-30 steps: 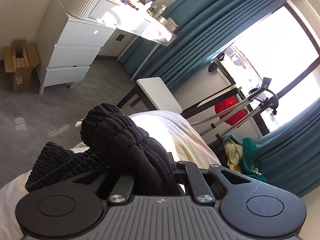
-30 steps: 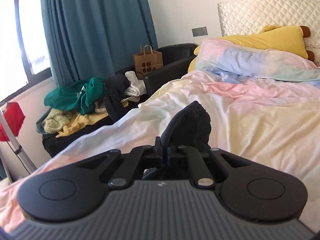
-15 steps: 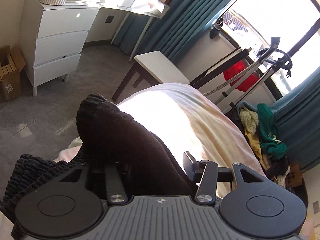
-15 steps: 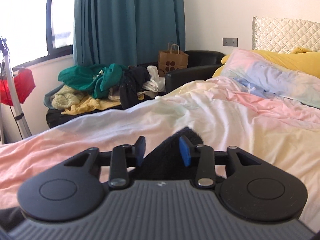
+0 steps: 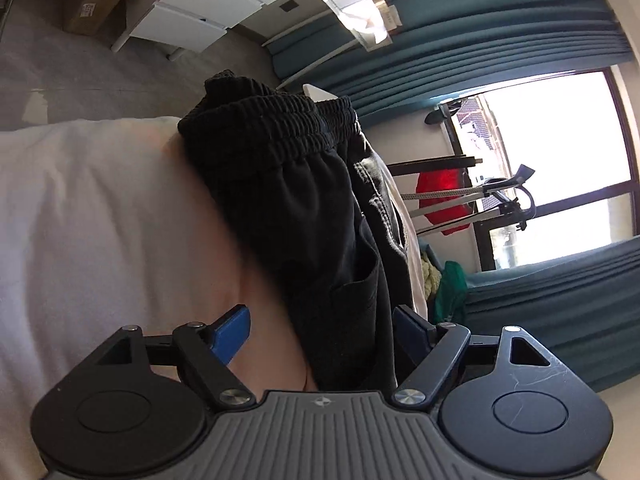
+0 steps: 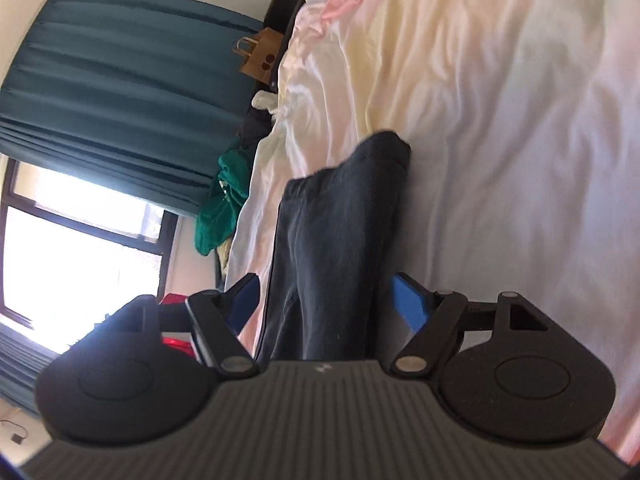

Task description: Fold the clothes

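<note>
Black ribbed-waist trousers [image 5: 320,216], pastel pink-yellow-white bedsheet [image 6: 500,100], teal curtains [image 5: 500,28], white drawers [image 5: 208,0]

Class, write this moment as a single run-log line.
left gripper: jaws opening, black trousers between | right gripper: jaws opening, same garment between | trousers lying on bed sheet

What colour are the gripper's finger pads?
Blue pads, clearest in the right wrist view.

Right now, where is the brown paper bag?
In the right wrist view, the brown paper bag sits at upper centre-left, between the teal curtain and the bed's edge.
</note>
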